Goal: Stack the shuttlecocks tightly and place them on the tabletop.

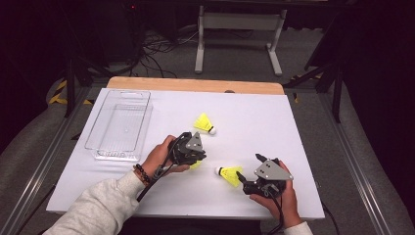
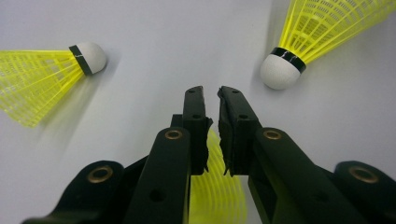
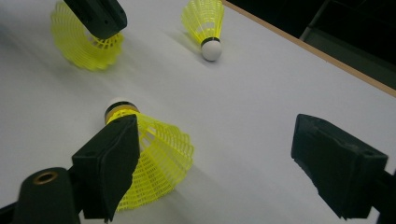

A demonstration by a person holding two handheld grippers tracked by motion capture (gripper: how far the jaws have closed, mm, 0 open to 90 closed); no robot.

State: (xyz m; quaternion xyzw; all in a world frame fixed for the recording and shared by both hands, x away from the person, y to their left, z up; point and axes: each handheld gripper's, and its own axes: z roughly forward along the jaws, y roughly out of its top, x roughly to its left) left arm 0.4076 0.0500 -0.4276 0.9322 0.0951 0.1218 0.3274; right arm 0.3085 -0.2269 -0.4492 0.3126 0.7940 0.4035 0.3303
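The jaws of the left gripper (image 1: pixel 195 155) are almost closed, with only a thin gap between the pads, and the mesh skirt of a yellow plastic shuttlecock (image 2: pixel 217 196) lies pinched low between them. This shuttlecock sits just under the gripper, near the middle of the white counter (image 1: pixel 254 117). The jaws of the right gripper (image 1: pixel 248 169) stand wide open and hold nothing. A second yellow shuttlecock with a white cork head (image 1: pixel 229 175) lies on its side on the counter just in front of them; in the right gripper view its skirt is just beside one jaw, while the other jaw is well apart from it. A third yellow shuttlecock (image 1: pixel 204 123) lies on the counter further away, behind the left gripper. At the far left part of the counter rests a clear plastic rectangular tray (image 1: pixel 119 125). A person's left hand (image 1: pixel 159 156) and right hand (image 1: pixel 279 198) carry the grippers.
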